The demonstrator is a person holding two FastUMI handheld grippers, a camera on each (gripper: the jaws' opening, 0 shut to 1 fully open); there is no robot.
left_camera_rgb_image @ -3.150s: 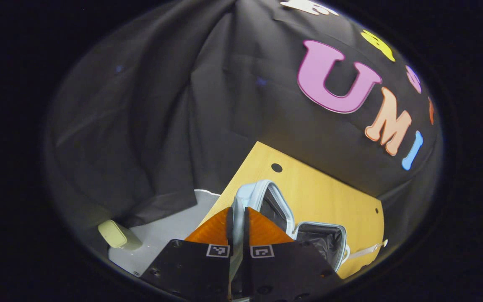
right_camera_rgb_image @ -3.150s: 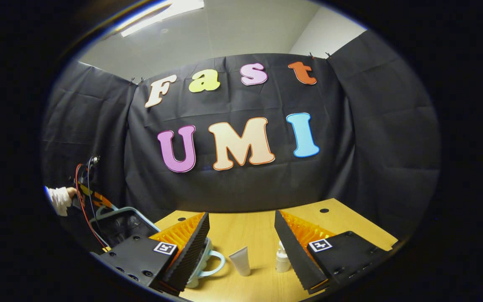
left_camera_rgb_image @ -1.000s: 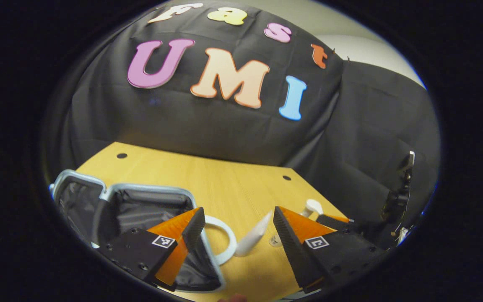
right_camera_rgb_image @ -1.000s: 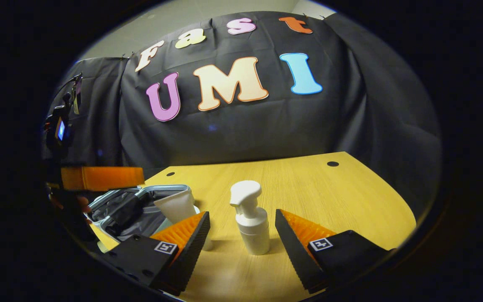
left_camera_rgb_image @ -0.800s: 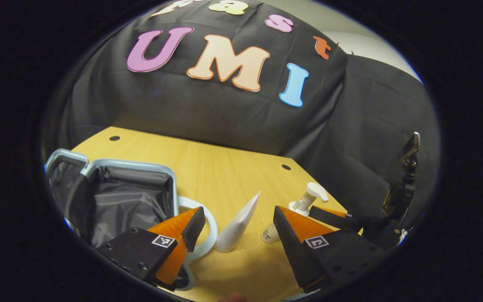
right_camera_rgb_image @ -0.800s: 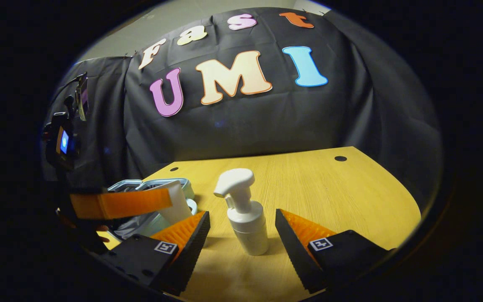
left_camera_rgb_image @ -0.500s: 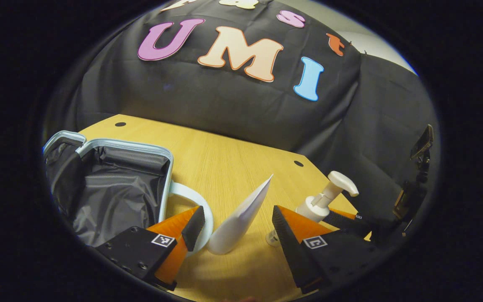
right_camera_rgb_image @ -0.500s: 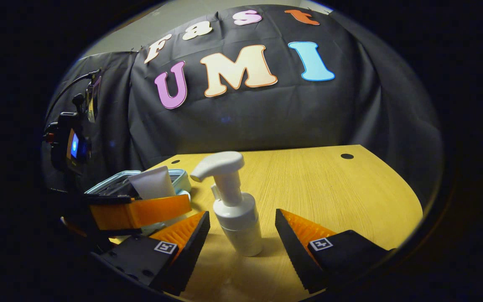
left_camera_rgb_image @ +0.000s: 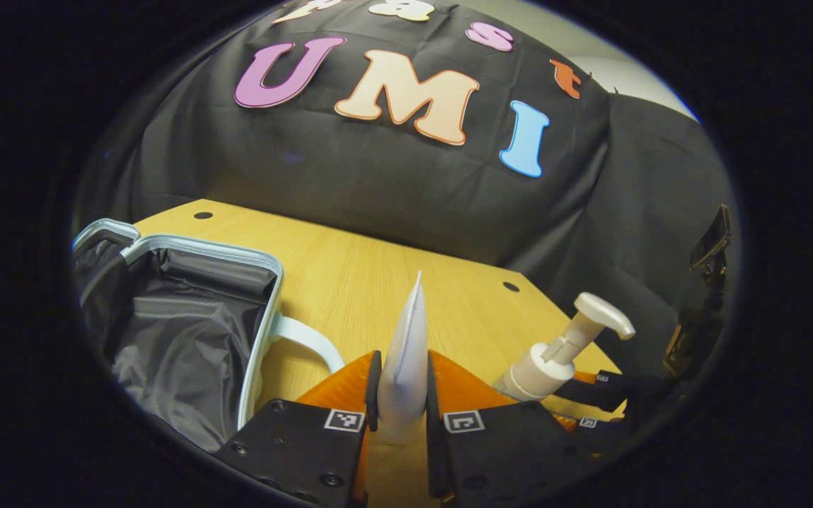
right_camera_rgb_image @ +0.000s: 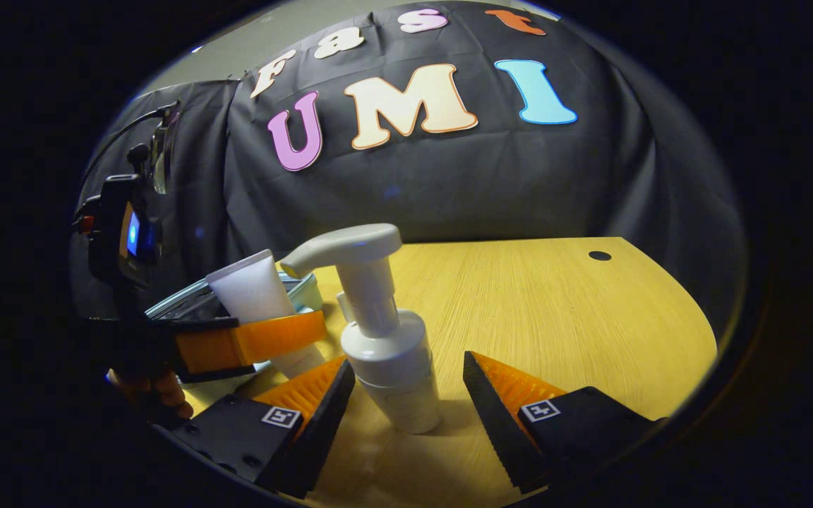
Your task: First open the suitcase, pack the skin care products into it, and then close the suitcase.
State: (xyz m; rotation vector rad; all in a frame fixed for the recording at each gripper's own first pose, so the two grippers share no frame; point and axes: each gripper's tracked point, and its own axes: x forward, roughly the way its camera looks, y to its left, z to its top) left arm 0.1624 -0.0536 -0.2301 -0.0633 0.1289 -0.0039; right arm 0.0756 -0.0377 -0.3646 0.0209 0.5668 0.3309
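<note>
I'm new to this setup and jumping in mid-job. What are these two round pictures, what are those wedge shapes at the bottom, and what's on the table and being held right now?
Each picture comes from a camera riding on a handheld two-finger gripper; the wedges at the bottom are that gripper's own fingers. In the left gripper view, the left gripper is closed on a white tube, which stands on the wooden table. Beside it lies the open suitcase with its dark lining. In the right gripper view, the right gripper is open around a white pump bottle that stands on the table, not yet squeezed. A person's hand holds the left gripper there.
</note>
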